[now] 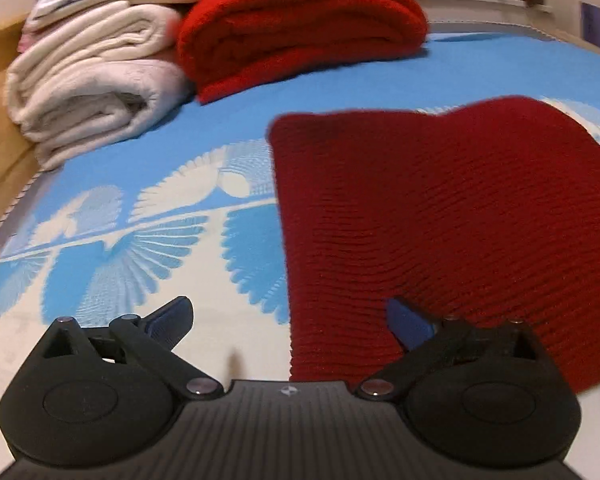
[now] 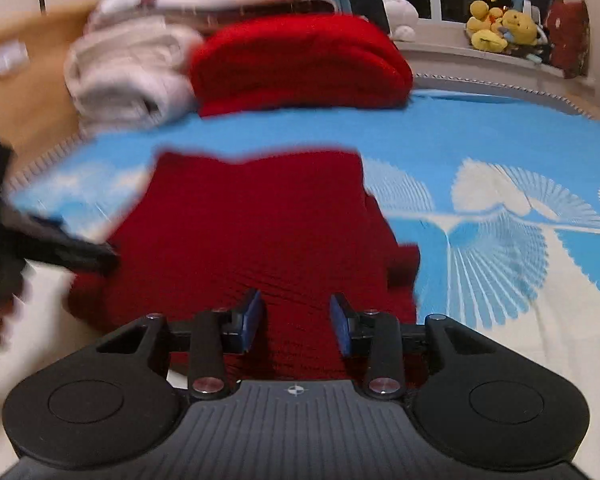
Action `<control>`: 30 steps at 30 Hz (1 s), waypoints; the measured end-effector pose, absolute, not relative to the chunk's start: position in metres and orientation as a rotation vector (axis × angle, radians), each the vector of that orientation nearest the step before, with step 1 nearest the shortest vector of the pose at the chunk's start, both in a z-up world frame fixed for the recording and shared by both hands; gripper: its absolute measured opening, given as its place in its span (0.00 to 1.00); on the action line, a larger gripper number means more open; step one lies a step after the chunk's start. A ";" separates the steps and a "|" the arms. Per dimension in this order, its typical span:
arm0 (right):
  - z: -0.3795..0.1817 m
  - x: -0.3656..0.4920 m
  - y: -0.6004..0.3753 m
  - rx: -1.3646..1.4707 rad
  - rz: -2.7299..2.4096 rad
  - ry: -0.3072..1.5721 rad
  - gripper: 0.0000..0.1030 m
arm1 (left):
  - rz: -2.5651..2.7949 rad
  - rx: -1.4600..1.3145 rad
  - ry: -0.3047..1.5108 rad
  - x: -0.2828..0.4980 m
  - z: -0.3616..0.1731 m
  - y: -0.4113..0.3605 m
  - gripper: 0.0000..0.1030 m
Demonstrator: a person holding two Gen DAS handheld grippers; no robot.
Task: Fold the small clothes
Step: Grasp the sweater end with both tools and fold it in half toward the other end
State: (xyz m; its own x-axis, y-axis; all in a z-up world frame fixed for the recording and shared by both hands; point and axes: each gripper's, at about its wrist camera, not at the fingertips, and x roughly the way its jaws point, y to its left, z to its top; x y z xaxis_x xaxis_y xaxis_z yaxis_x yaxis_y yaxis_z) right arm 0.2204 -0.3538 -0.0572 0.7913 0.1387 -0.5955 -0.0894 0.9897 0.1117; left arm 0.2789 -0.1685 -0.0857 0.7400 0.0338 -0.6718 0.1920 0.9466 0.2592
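Left claw (image 1: pixel 290 322) spread wide, empty; right claw (image 2: pixel 296 322) half-spread, nothing pinched. Dark red knit (image 2: pixel 256 232) lies flat on the bed (image 2: pixel 500 144) just ahead of both. A fold looks done; next, grab an edge.

A dark red ribbed knit garment (image 1: pixel 440 220) lies on a sky-blue bedspread (image 1: pixel 160 168) patterned with white feathery fans. Toward the bed's far edge: a bright red folded blanket (image 1: pixel 300 28), a cream-white folded blanket (image 1: pixel 88 92), and blurred yellow plush toys (image 2: pixel 500 26), perhaps ducks.

Light: warm, even indoor light; soft shadows are cast.
Blur: the right wrist view's left edge is smeared.
Distortion: fisheye bending is seen at all edges.
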 end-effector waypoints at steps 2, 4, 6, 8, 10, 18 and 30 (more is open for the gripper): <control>-0.067 0.215 -0.354 0.079 0.123 0.596 0.38 | -0.091 0.327 0.735 0.282 -0.083 -0.161 1.00; -0.059 0.217 -0.359 0.120 0.126 0.611 0.38 | -0.104 0.330 0.742 0.287 -0.072 -0.158 1.00; -0.042 0.219 -0.368 0.178 0.125 0.604 0.39 | -0.116 0.320 0.701 0.291 -0.056 -0.158 1.00; -0.025 0.222 -0.369 0.148 0.112 0.547 0.41 | -0.120 0.294 0.646 0.298 -0.037 -0.163 1.00; -0.013 0.239 -0.368 0.116 0.106 0.522 0.42 | -0.139 0.307 0.651 0.320 -0.029 -0.177 1.00; -0.048 0.346 -0.354 0.042 0.001 0.619 0.41 | -0.152 0.383 0.740 0.392 -0.080 -0.220 1.00; 0.004 0.270 -0.367 0.227 -0.046 0.591 0.69 | -0.115 0.405 0.749 0.296 -0.011 -0.175 1.00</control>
